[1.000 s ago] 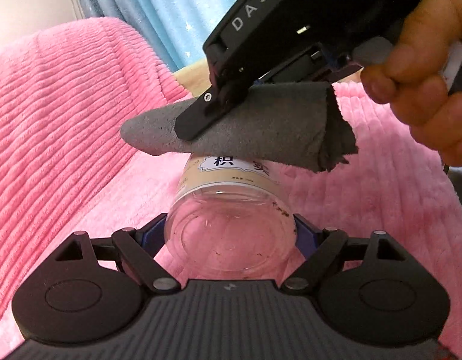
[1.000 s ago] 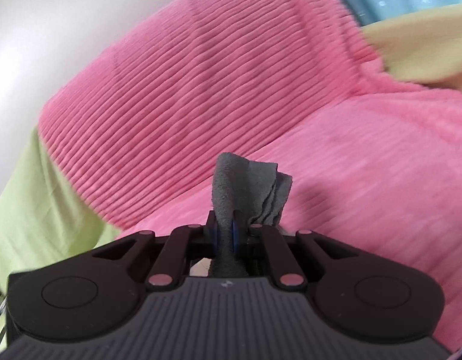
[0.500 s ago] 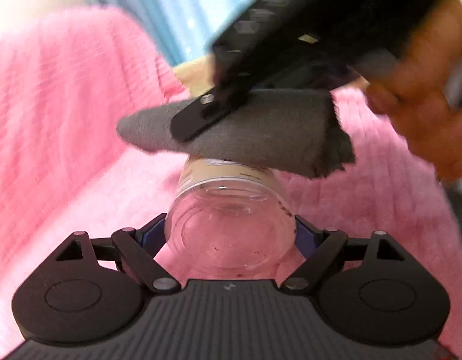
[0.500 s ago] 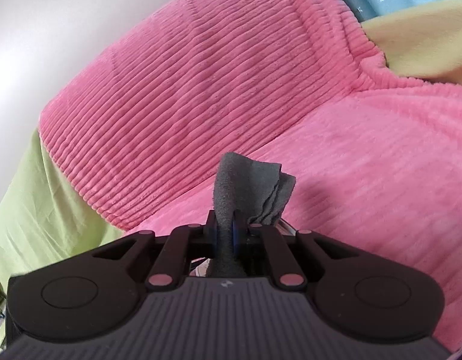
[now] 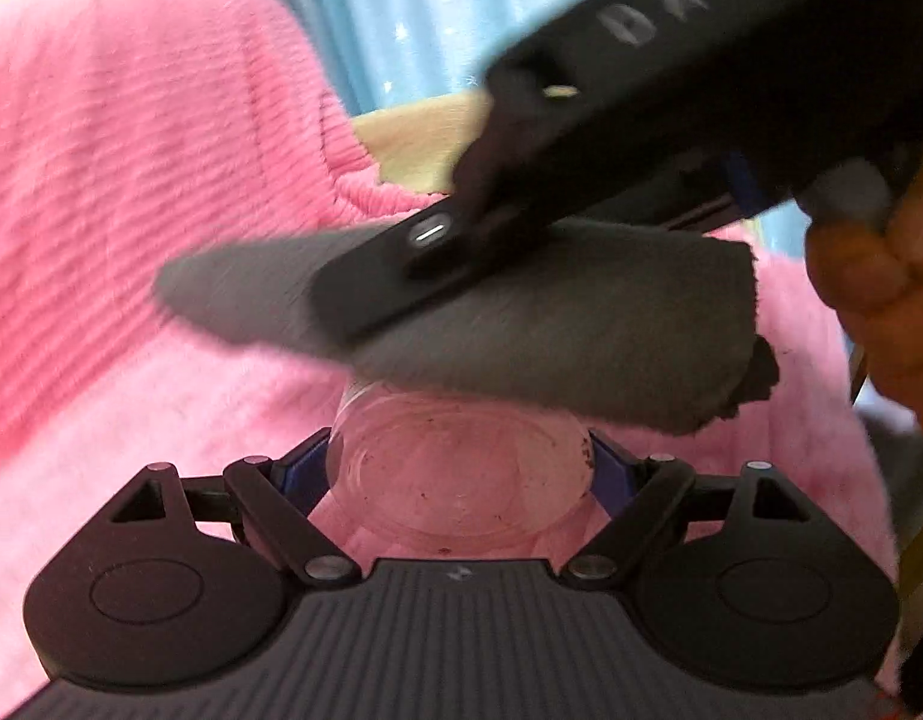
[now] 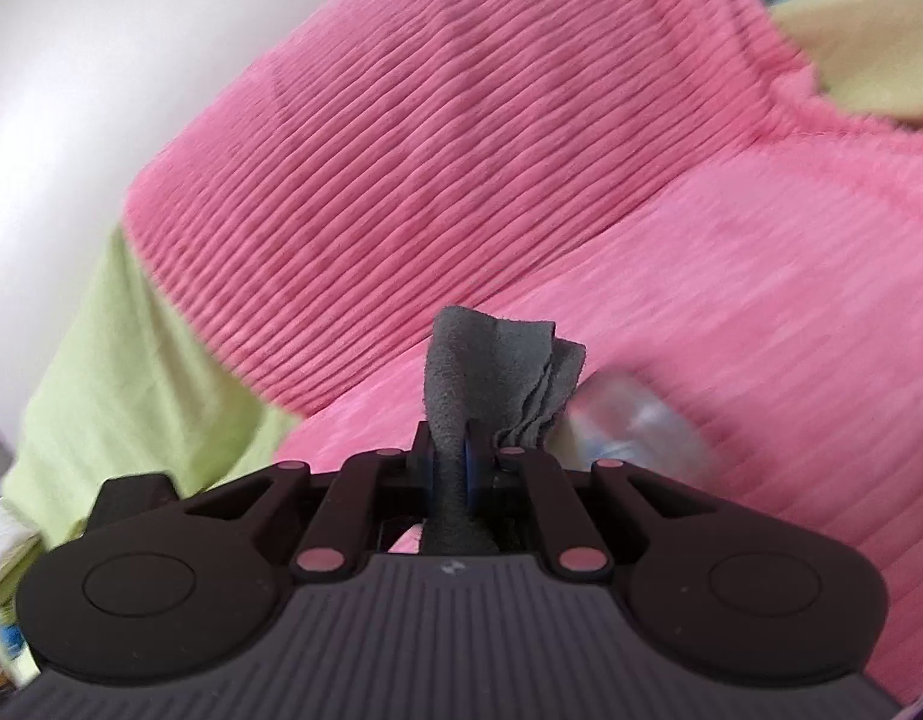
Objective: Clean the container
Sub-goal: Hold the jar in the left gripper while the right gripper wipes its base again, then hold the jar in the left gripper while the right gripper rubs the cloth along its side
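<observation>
Clear plastic at lower centre of the left wrist view — container (image 5: 458,477) lying on its side, round base toward the camera, dark specks clinging along the right inner wall and near the bottom rim. Clamped there by the left claw (image 5: 459,468), blue-padded fingers (image 5: 302,471) pressing on either flank, jaws closed on the container. Behind and below, pink ribbed blanket (image 5: 119,192) filling the left and lower parts of the frame; pale blue curtain (image 5: 413,18) with small stars at upper centre; cream fabric (image 5: 419,144) just under it. Across the middle, grey cloth (image 5: 557,330), folded and blurred, laid over the top of the container and touching it, frayed corner hanging at right. Gripped from above by the right claw (image 5: 401,276), black body slanting in from the upper right, lettering on the casing blurred. At the right edge, hand (image 5: 881,300) wrapped round the handle. Seen from the right wrist view, same right claw (image 6: 452,462) at lower centre, jaws shut tight on the grey cloth (image 6: 491,360), folds standing up above the fingers. Just right of the cloth, blurred clear shape of the container (image 6: 629,414) against the pink blanket (image 6: 461,150). Green sheet (image 6: 119,372) at left, white wall (image 6: 71,60) at upper left — cream fabric (image 6: 869,48) again at upper right.
</observation>
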Action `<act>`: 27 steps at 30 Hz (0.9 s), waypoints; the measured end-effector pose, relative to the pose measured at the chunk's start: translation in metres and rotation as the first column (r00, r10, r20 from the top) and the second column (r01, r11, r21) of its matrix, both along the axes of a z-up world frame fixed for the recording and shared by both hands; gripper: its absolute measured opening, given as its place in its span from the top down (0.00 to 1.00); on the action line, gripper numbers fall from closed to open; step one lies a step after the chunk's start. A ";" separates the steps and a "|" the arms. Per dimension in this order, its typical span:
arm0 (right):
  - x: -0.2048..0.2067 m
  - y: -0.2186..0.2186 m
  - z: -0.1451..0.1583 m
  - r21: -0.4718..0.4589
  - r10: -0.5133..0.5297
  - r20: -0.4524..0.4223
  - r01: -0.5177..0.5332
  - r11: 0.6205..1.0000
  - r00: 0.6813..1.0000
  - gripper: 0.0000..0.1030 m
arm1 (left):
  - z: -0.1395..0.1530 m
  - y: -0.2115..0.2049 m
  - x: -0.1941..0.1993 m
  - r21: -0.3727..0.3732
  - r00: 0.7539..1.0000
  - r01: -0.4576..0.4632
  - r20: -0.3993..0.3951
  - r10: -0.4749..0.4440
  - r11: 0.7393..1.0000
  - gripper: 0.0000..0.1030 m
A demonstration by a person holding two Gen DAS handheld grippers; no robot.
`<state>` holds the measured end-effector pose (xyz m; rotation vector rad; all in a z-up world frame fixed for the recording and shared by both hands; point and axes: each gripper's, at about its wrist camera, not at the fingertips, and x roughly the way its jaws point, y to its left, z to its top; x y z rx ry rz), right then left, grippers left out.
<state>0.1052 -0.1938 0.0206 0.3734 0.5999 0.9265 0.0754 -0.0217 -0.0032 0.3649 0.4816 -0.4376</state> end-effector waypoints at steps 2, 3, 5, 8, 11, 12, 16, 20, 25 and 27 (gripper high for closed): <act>0.001 0.002 0.002 -0.019 0.003 0.022 -0.003 1.000 1.000 0.94 | -0.001 -0.004 0.000 0.019 1.000 0.004 0.012 -0.004 1.000 0.17; 0.003 0.001 0.003 -0.025 -0.022 0.036 0.022 0.999 0.999 0.94 | -0.001 -0.005 0.000 0.026 1.000 0.007 0.017 -0.007 1.000 0.17; 0.008 -0.005 0.004 -0.028 -0.103 0.055 0.105 0.994 0.993 0.94 | -0.002 -0.008 -0.006 0.045 1.000 0.011 0.029 -0.012 0.999 0.17; 0.010 -0.012 0.003 -0.015 -0.147 0.050 0.148 0.989 0.988 0.94 | -0.002 -0.012 -0.019 0.067 0.999 0.015 0.042 -0.018 0.998 0.17; 0.003 -0.006 0.004 -0.031 -0.105 0.060 0.107 0.994 0.993 0.93 | -0.004 -0.011 -0.016 0.061 0.999 0.015 0.037 -0.017 0.998 0.17; 0.002 -0.003 0.003 -0.025 -0.078 0.046 0.079 0.997 0.996 0.93 | -0.004 -0.010 -0.014 0.056 0.999 0.014 0.034 -0.016 0.998 0.17; 0.000 0.003 0.003 -0.045 -0.031 0.065 0.034 0.998 0.997 0.94 | -0.005 -0.012 -0.015 0.060 0.999 0.013 0.035 -0.015 0.998 0.17; 0.011 -0.010 0.003 -0.024 -0.154 0.064 0.156 0.987 0.986 0.94 | -0.007 -0.017 -0.024 0.084 0.998 0.019 0.050 -0.023 0.996 0.17; 0.000 -0.004 0.001 -0.017 -0.090 0.038 0.091 0.996 0.995 0.93 | -0.008 -0.016 -0.030 0.072 0.999 0.016 0.041 -0.019 0.997 0.17; -0.004 0.002 0.000 -0.027 -0.051 0.045 0.052 0.998 0.998 0.94 | -0.008 -0.016 -0.026 0.072 0.999 0.013 0.039 -0.016 0.997 0.17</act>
